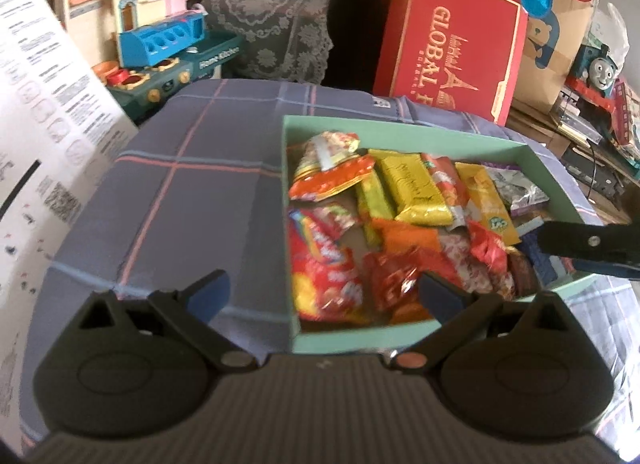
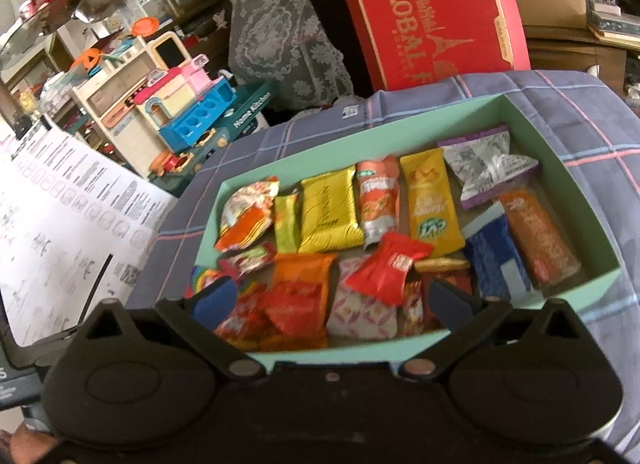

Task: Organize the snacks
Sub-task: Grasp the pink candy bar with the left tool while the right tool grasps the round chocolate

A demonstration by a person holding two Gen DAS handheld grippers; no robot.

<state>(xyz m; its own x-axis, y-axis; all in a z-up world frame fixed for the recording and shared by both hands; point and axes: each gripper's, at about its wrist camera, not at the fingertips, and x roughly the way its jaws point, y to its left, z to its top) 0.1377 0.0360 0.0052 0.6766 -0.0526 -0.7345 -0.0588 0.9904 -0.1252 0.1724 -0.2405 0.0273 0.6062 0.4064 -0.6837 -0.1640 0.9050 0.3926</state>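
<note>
Hovering both grippers with jaws spread wide and holding nothing, I see the snacks (image 2: 352,232) lying packed inside the mint-green box (image 2: 400,350) on the plaid-covered counter (image 1: 192,192); left gripper (image 1: 324,296) sits over the box's near-left corner, right gripper (image 2: 332,300) over its near edge.
</note>
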